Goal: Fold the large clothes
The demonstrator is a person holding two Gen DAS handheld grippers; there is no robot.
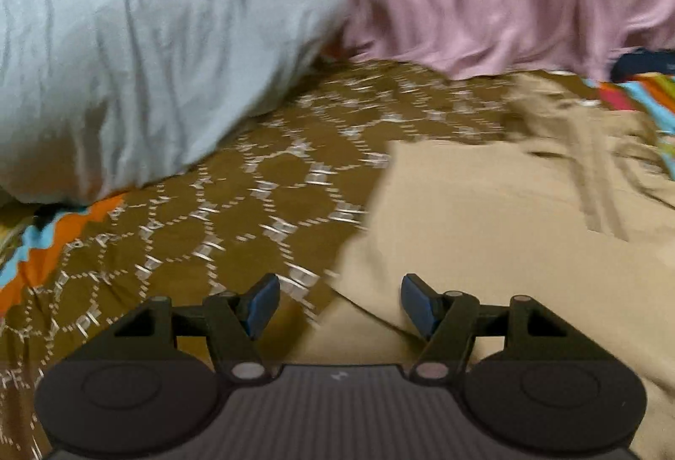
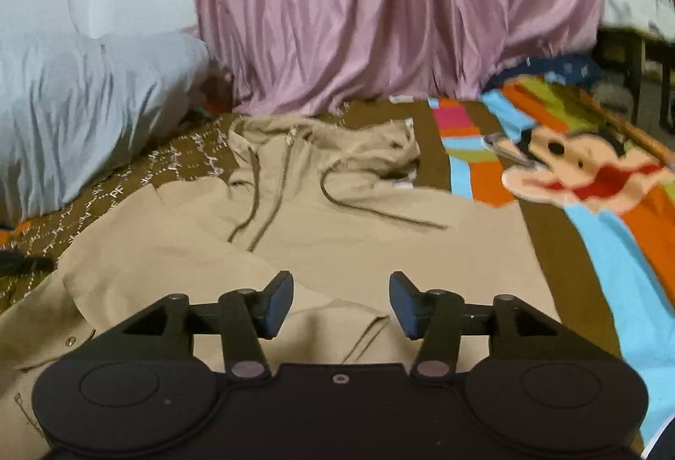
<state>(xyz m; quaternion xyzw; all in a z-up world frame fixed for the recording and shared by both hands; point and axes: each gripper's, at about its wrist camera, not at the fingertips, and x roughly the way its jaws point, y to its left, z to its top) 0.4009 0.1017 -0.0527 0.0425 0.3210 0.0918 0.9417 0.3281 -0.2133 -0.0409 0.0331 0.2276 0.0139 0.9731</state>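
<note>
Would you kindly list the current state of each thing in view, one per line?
Left tool: open, empty, over the hoodie's edge.
Right tool: open, empty, over the hoodie.
Beige hoodie: spread on the bed, rumpled, not yet folded, drawstrings loose.
Grey pillow: lying on the bed, creased.
Pink curtain: hanging, bottom resting on the bed.
Bedspread: lying under the hoodie.

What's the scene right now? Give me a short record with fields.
garment: beige hoodie, spread on the bed, hood toward the curtain, not yet folded
drawstrings: two, loose on the chest
surface: brown patterned bedspread
nearby: grey pillow to the left; pink curtain behind; cartoon blanket to the right
left gripper: open, empty, over the hoodie's left edge
right gripper: open, empty, above the hoodie's lower part
</note>
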